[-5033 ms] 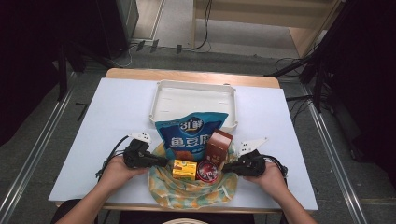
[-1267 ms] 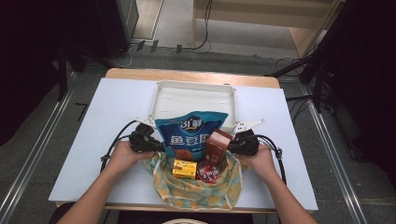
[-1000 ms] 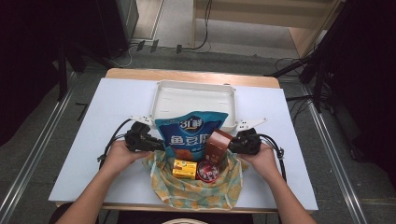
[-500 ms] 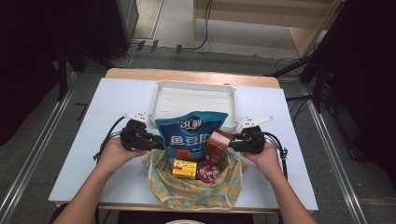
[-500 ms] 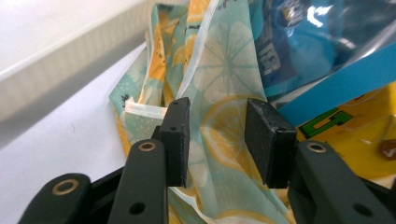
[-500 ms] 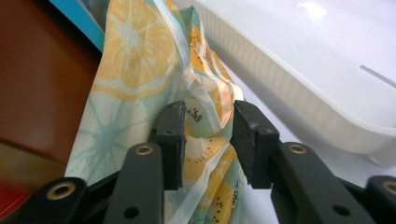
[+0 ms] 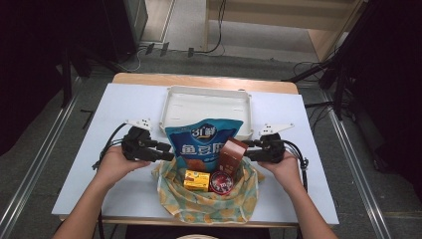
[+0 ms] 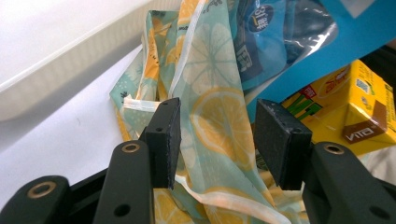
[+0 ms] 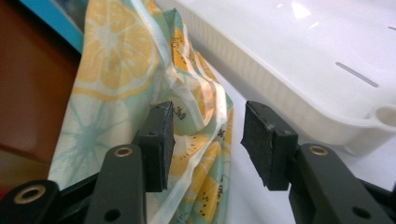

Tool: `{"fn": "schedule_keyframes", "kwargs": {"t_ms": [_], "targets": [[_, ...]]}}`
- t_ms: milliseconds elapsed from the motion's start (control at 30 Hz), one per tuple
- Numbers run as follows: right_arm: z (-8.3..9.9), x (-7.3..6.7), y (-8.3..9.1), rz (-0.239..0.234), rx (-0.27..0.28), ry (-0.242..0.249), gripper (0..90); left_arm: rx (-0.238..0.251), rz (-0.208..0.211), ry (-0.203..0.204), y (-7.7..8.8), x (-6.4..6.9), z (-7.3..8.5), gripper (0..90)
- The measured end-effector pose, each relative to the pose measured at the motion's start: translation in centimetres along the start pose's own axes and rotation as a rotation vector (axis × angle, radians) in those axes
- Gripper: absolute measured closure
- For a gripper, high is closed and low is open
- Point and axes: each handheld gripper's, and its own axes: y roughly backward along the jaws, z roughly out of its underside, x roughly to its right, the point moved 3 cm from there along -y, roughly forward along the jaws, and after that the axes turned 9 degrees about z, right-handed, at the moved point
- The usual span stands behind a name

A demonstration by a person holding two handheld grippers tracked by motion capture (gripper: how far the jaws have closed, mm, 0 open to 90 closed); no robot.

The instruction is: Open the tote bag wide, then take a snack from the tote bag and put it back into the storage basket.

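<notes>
Fabric of the lemon-print cloth bag is sitting slack at the near edge of the tabletop, with a blue snack pouch, a brown carton, a yellow drink box and a red round tin standing in it. Both tools are flanking it: the left hand-held gripper is standing spread, its jaws having just been opening, with a fold of the bag's side passing between the pads unpinched; the right hand-held gripper is likewise spread and just opening around the opposite rim. Likely trouble: the unsupported sides are probably sagging, so the tall pouch could be tipping toward the white tray, or a withdrawing pad could be snagging the hem and dragging the bag.
</notes>
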Motion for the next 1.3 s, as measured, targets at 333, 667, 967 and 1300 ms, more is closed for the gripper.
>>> {"fn": "schedule_keyframes", "kwargs": {"t_ms": [333,667,967,1300], "targets": [[0.1,0.3,0.3,0.01,-0.006,-0.02,51.6,0.007,0.0,-0.006,0.5,0.5,-0.2,48.0],[0.2,0.3,0.7,0.03,-0.011,-0.025,48.9,0.002,0.011,-0.029,1.2,1.6,-0.8,46.9],[0.2,0.6,0.7,0.038,-0.007,-0.026,49.0,0.006,0.012,-0.069,2.1,3.2,-1.4,46.8],[0.2,0.3,0.6,0.014,-0.007,-0.02,49.8,0.027,0.03,-0.097,2.4,4.6,-2.5,46.7]]}}
